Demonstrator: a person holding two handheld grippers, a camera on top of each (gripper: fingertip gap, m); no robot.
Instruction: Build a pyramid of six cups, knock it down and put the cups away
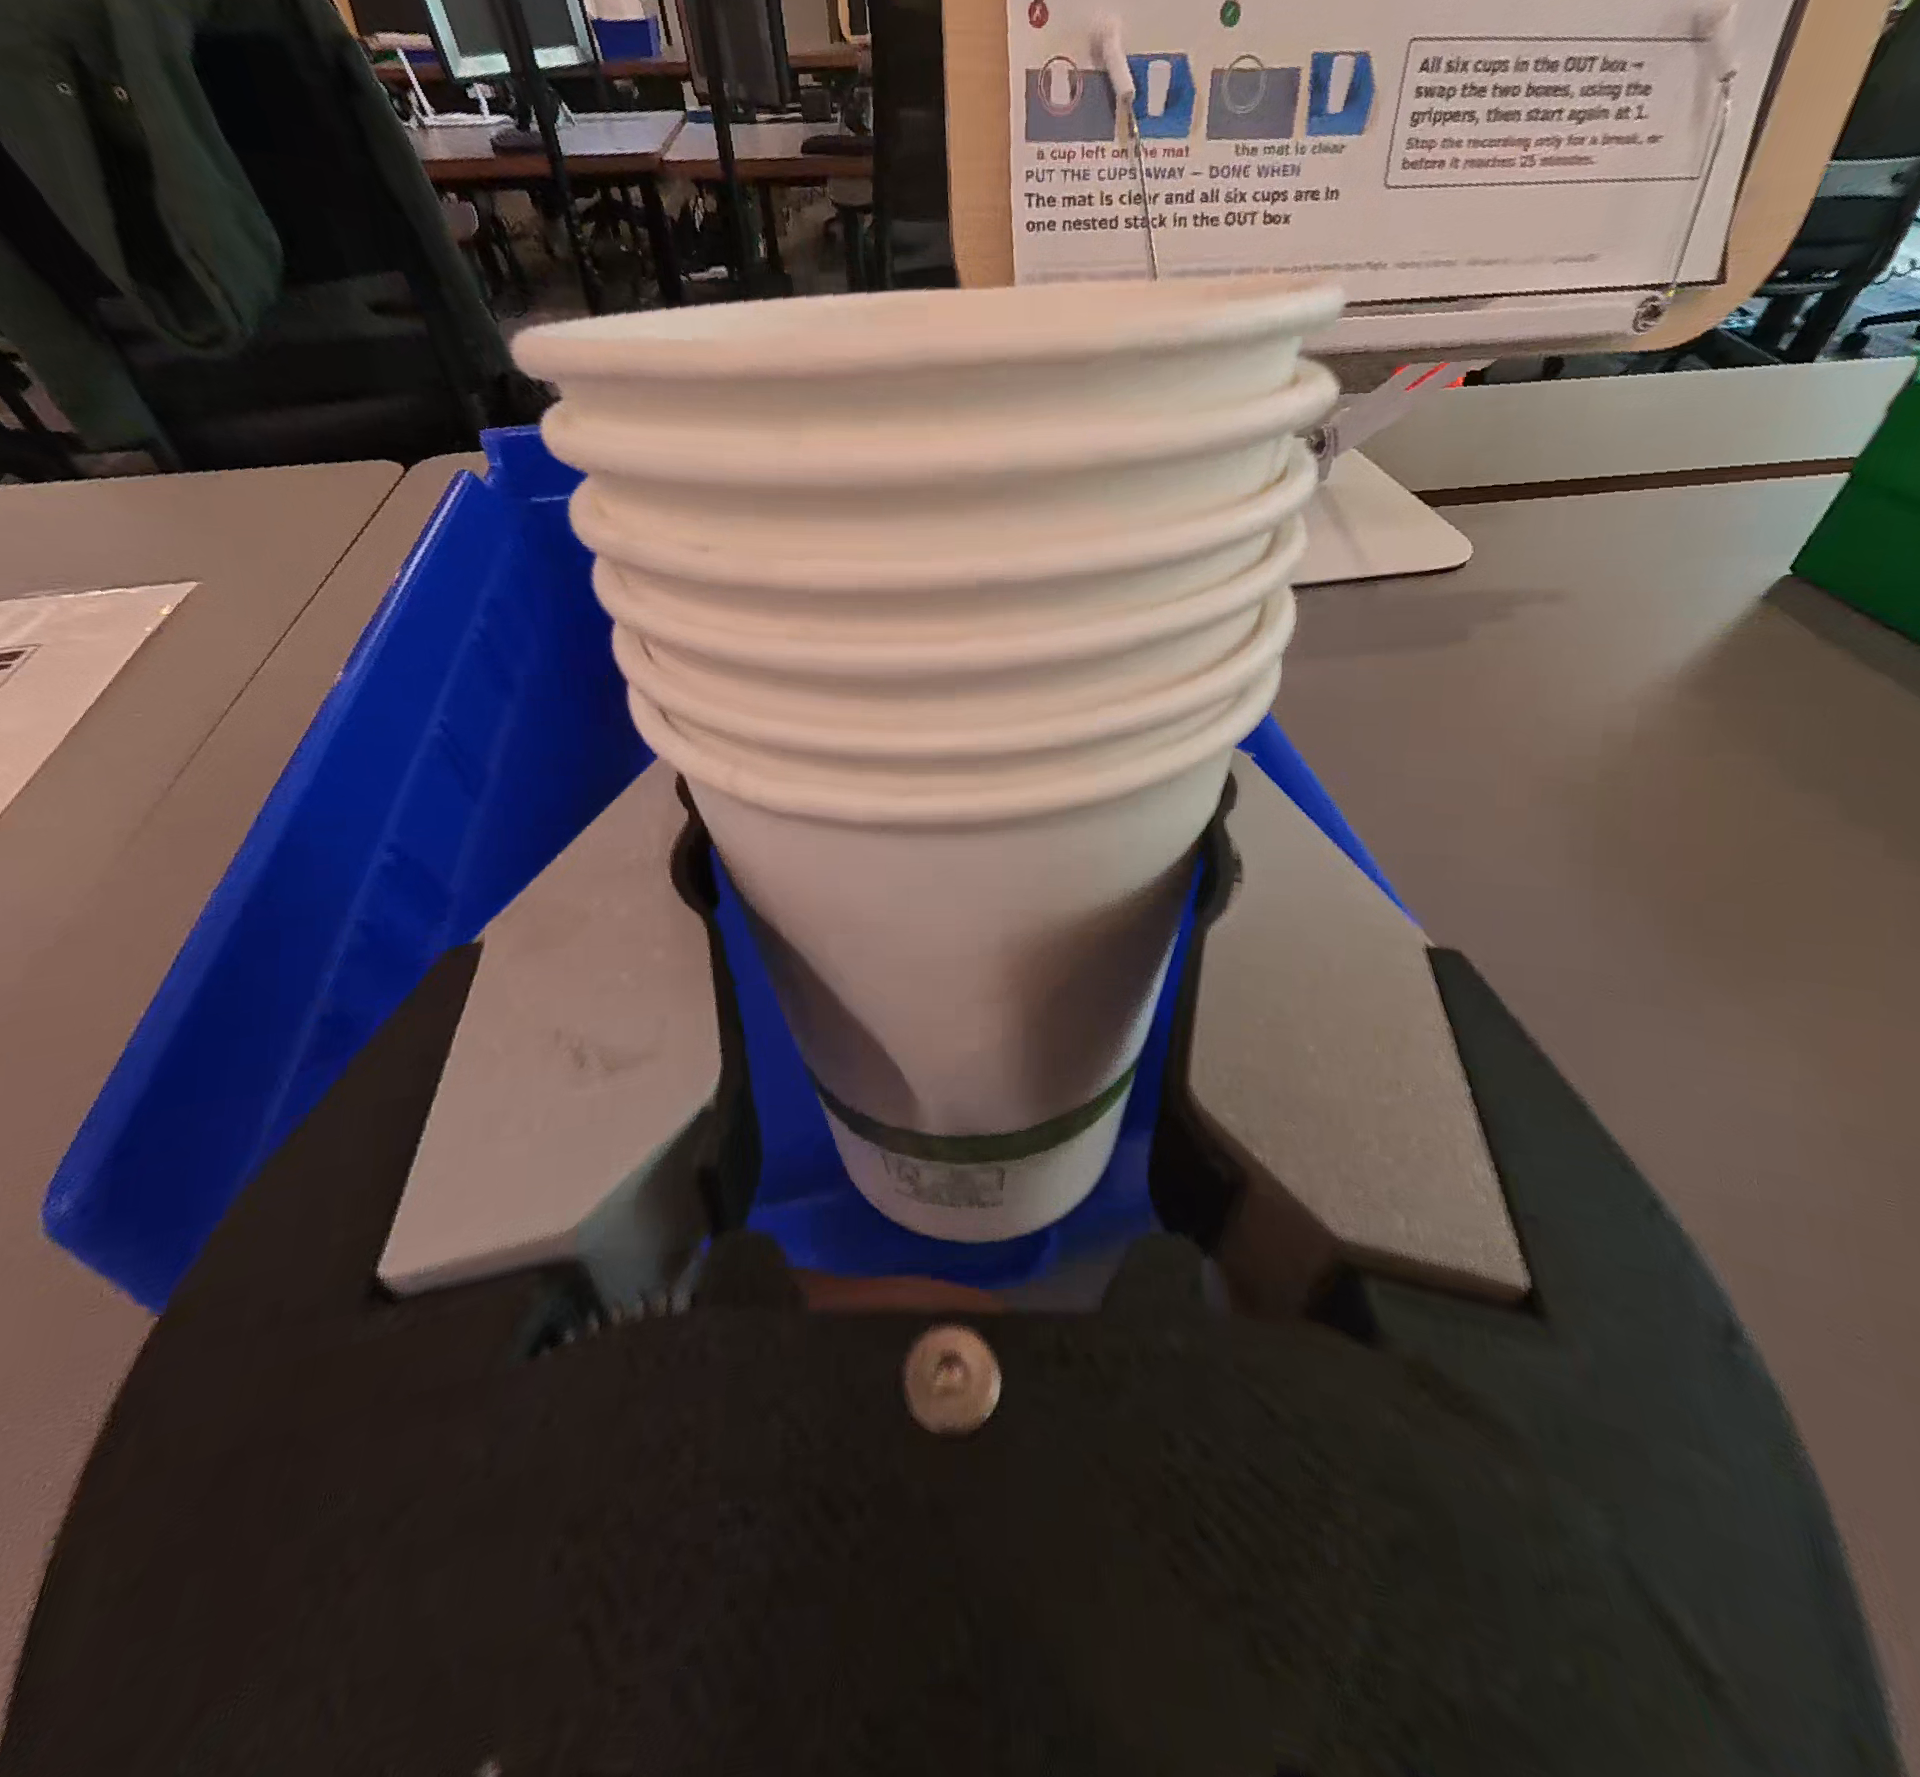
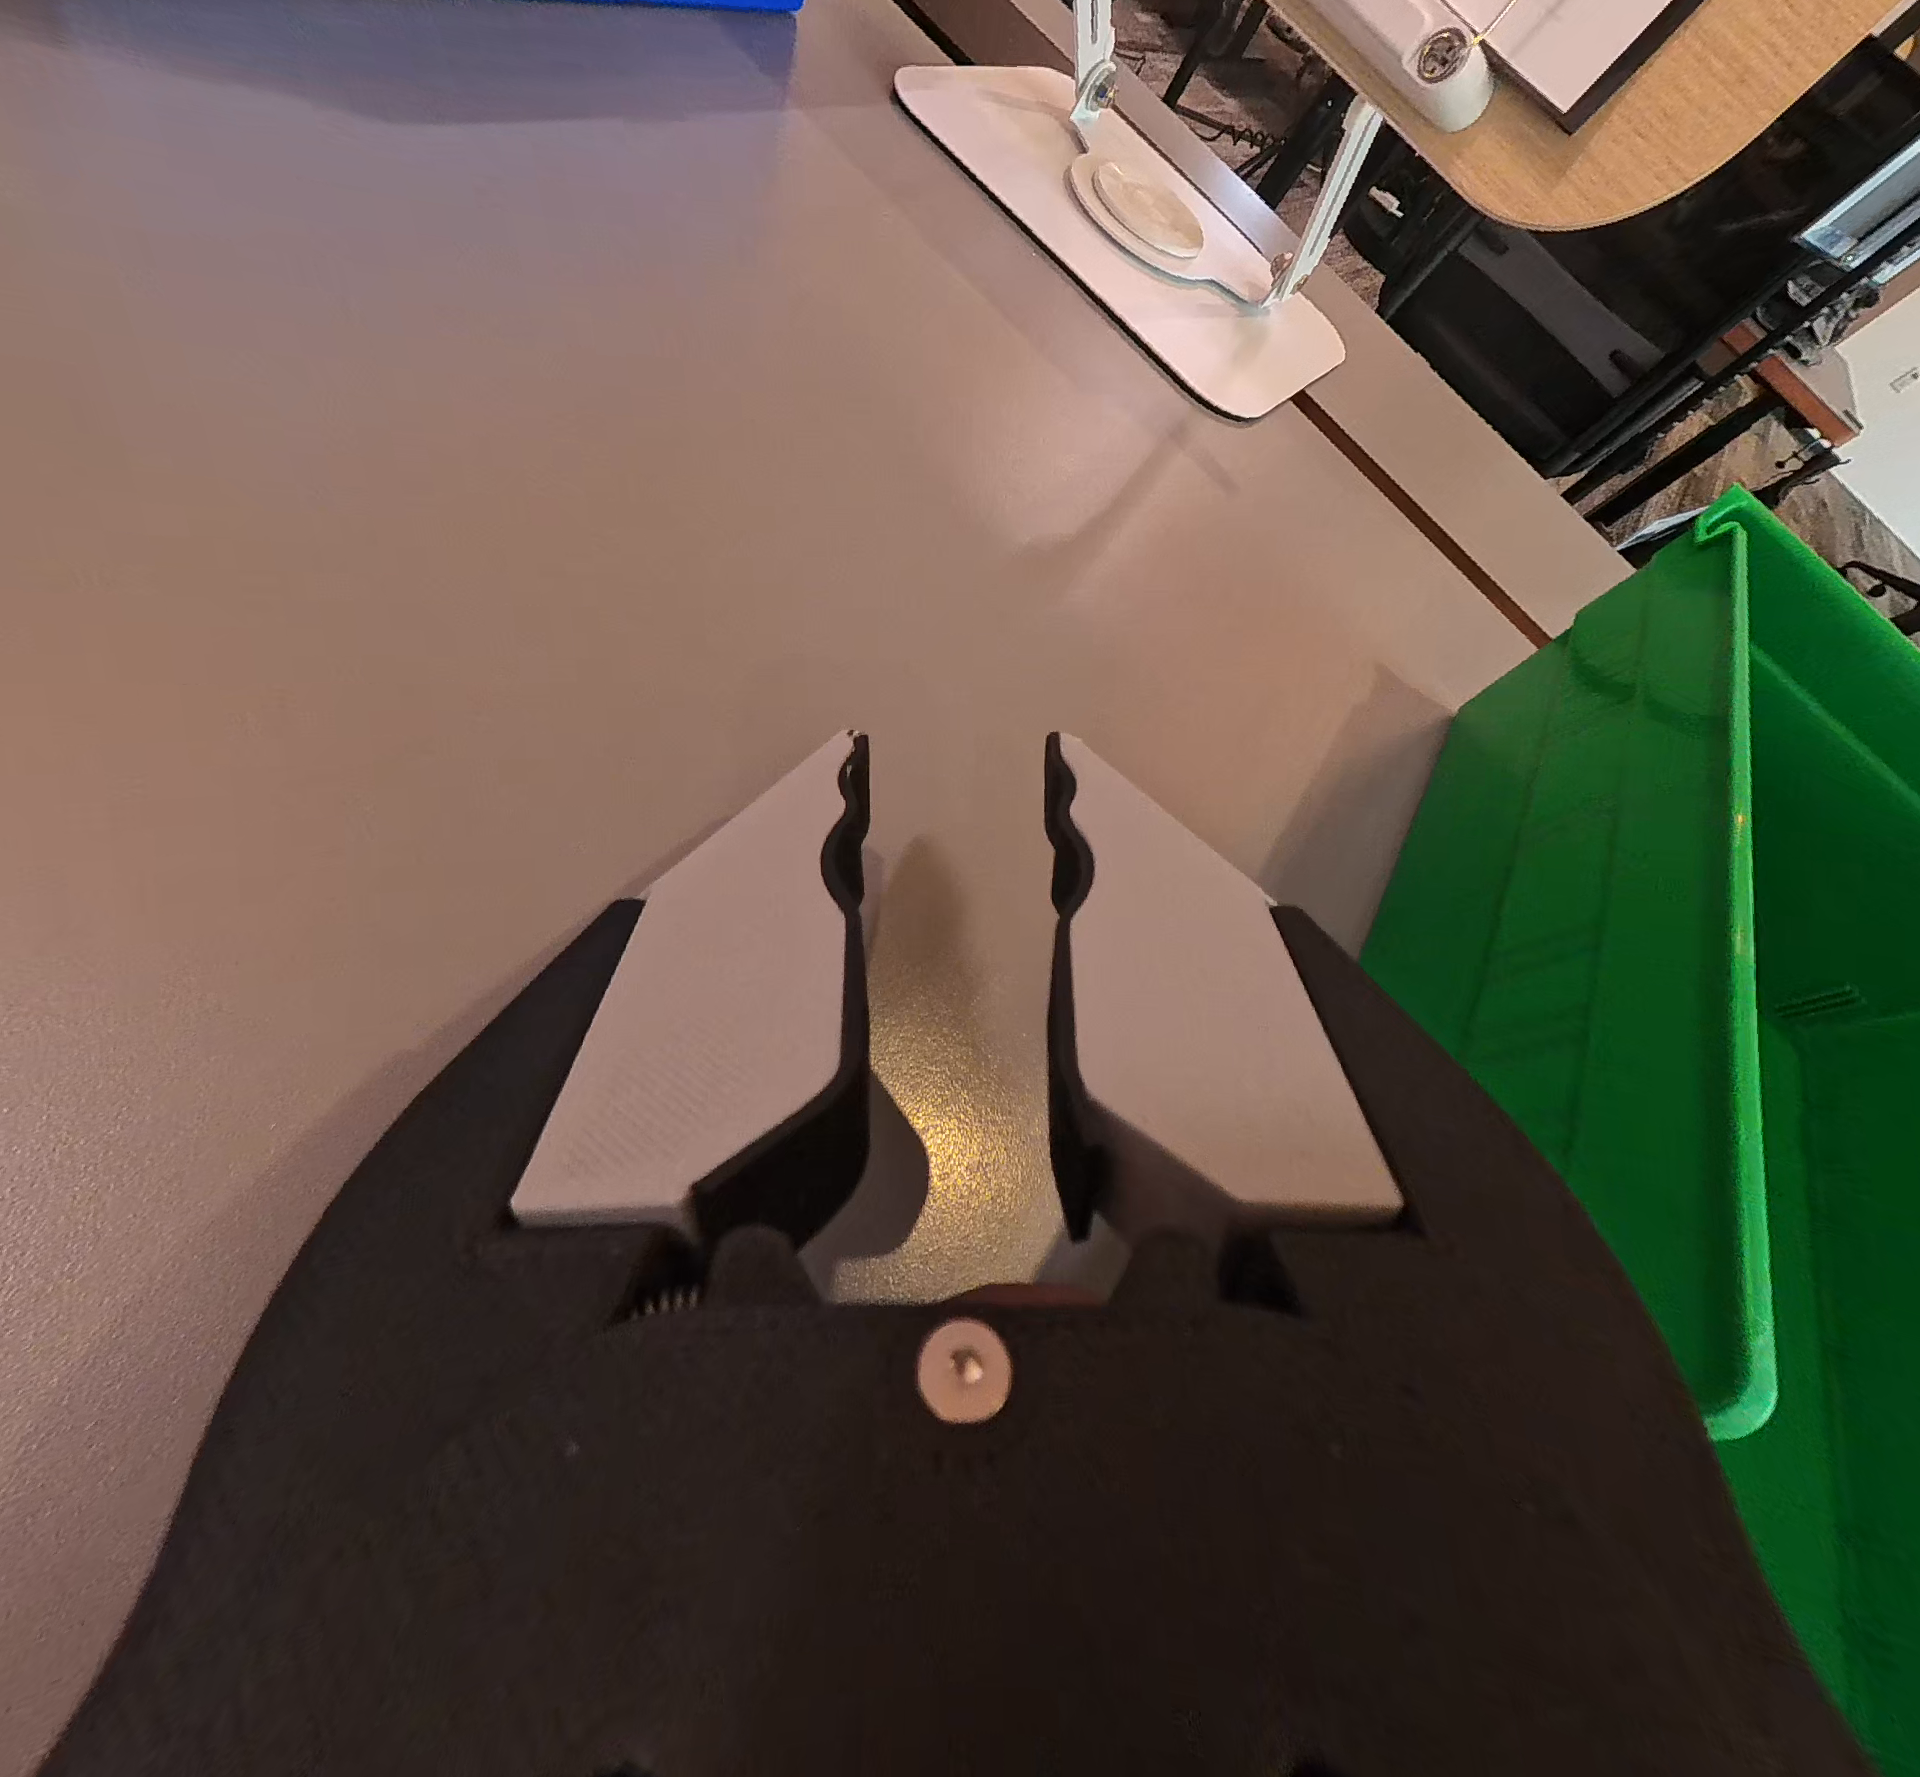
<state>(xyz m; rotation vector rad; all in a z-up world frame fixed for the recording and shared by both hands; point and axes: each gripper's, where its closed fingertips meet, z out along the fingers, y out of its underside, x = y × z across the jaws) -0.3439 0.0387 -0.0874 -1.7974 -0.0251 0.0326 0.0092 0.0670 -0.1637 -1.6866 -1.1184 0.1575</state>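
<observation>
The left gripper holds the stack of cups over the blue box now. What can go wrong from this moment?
1. The left gripper grips only the outermost cup of the stack of cups, low on its wall; a hard squeeze could dent the paper, a loose one could let it slip.
2. The stack is tall and top-heavy above the grip, so a fast move might tip it against the blue box.
3. The right gripper is empty and away, beside the green box, so it gives no support.

The nested stack of white paper cups point(image 1: 935, 584) looks matte with smooth rolled rims, sitting in a glossy blue moulded-plastic bin point(image 1: 343, 896). The grey table point(image 2: 468, 480) has a smooth satin finish with a soft sheen, and the green plastic bin point(image 2: 1621, 948) is shiny too. Each black hand-held gripper has that rough, grainy printed-plastic texture, the right one point(image 2: 956, 761) with a small bright metal screw point(image 2: 962, 1372).
</observation>
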